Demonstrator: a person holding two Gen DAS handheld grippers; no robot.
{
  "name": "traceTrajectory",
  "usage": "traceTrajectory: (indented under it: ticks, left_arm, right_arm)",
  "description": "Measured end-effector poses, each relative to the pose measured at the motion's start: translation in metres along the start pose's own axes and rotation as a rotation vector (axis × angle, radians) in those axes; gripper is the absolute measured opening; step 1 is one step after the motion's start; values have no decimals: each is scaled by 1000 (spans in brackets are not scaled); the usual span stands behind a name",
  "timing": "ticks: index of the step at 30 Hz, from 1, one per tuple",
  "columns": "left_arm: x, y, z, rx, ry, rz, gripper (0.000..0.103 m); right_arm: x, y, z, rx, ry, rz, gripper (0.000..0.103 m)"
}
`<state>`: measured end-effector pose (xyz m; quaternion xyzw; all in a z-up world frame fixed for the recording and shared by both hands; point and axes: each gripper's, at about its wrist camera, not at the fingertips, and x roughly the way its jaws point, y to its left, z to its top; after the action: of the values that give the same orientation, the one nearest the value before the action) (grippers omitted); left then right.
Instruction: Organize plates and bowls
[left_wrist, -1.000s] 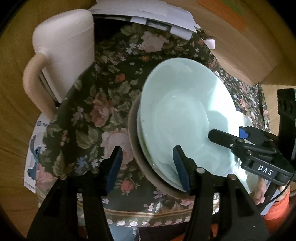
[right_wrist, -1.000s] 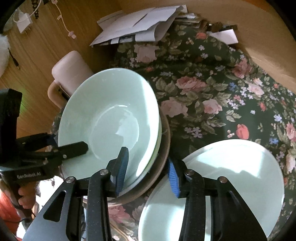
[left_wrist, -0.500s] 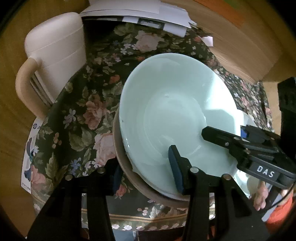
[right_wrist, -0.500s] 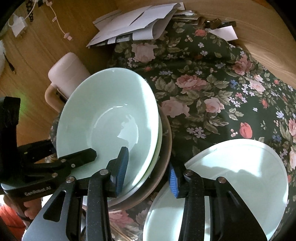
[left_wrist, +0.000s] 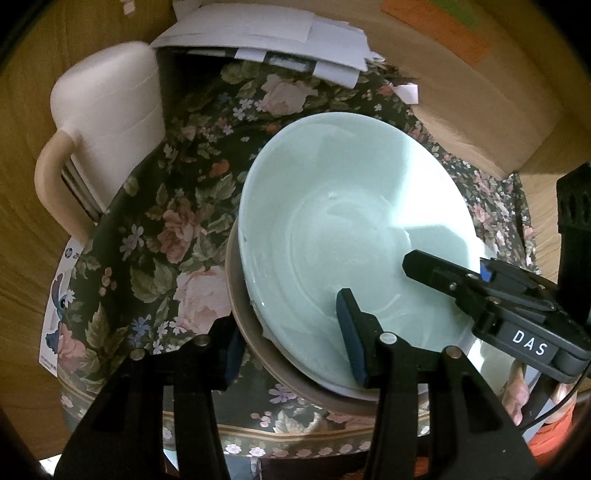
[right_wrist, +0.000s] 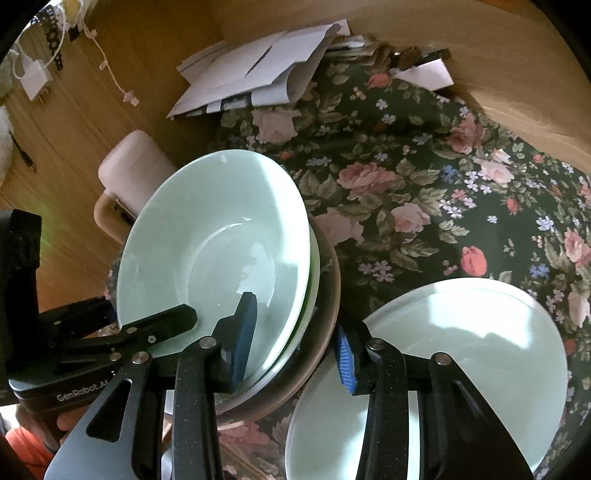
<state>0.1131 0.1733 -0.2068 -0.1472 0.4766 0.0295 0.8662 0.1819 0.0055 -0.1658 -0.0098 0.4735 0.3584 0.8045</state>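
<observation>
Stack of pale green glazed ceramic bowls (left_wrist: 354, 229) in brown bowl (right_wrist: 325, 317): heavy, slippery, breakable; left gripper (left_wrist: 291, 343) and right gripper (right_wrist: 295, 343) clamped astride opposite rims

Pale green bowl (right_wrist: 207, 236) tilts atop nested dishes in a brown bowl (right_wrist: 325, 317), beside a pale plate (right_wrist: 480, 354)

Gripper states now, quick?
Left gripper: jaws have just been closing, now shut on the bowl stack rim.
Right gripper: shut on the bowl stack rim too.

"DAS" on right claw (left_wrist: 528, 341); "GenRobot.AI" on left claw (right_wrist: 83, 387)
</observation>
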Motion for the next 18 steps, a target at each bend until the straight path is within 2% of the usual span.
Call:
traceTrajectory:
  ticks: [18]
  left_arm:
    - [-25,-60,8,103,-59,-34,46]
  right_arm:
    - [-62,-30,-10,35,-103,-33,36]
